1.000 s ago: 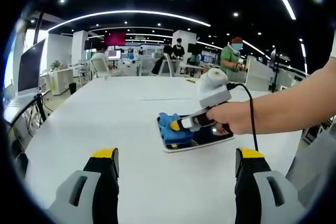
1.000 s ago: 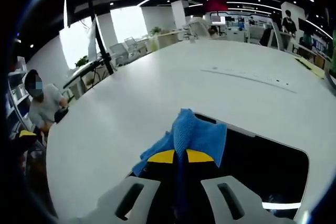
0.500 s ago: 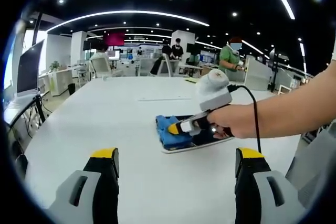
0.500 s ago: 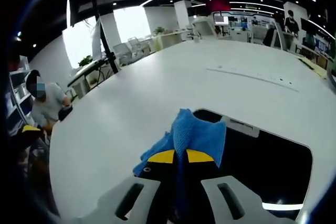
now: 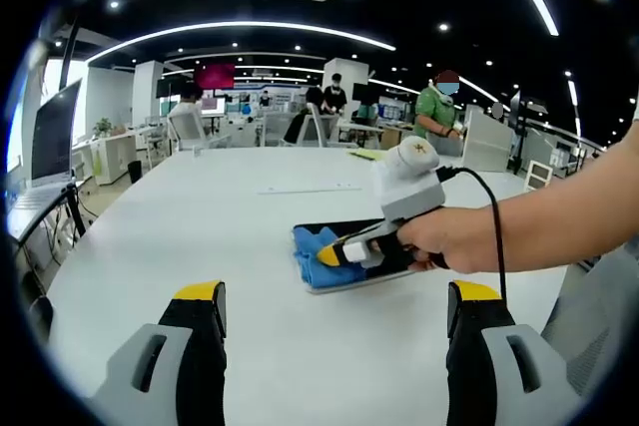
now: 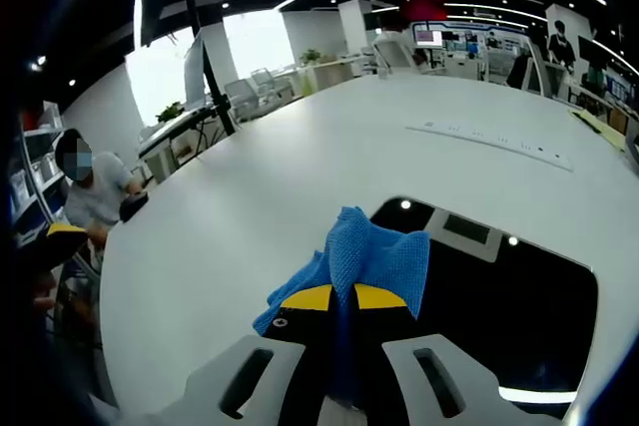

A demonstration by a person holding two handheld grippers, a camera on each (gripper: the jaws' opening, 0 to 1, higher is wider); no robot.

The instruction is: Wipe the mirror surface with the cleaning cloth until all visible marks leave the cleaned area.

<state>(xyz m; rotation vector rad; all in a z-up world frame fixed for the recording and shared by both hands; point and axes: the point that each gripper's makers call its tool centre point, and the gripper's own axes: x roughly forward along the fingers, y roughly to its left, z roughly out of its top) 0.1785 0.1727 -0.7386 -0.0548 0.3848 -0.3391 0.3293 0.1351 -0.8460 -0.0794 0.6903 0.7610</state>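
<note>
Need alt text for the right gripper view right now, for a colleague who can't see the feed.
The right gripper, jaws shut on a blue cleaning cloth, holds the cloth at the edge of a dark mirror lying flat on a white table. Ceiling lights reflect in the mirror, and a person sits at the far left.

A large white table (image 5: 200, 236) is seen carrying a flat mirror (image 5: 351, 277), laid directly on its top. The mirror's (image 6: 509, 296) dark glass is partly covered at one end by a blue cloth (image 6: 374, 251). A thin seam (image 6: 489, 137) is seen running across the tabletop beyond.
</note>
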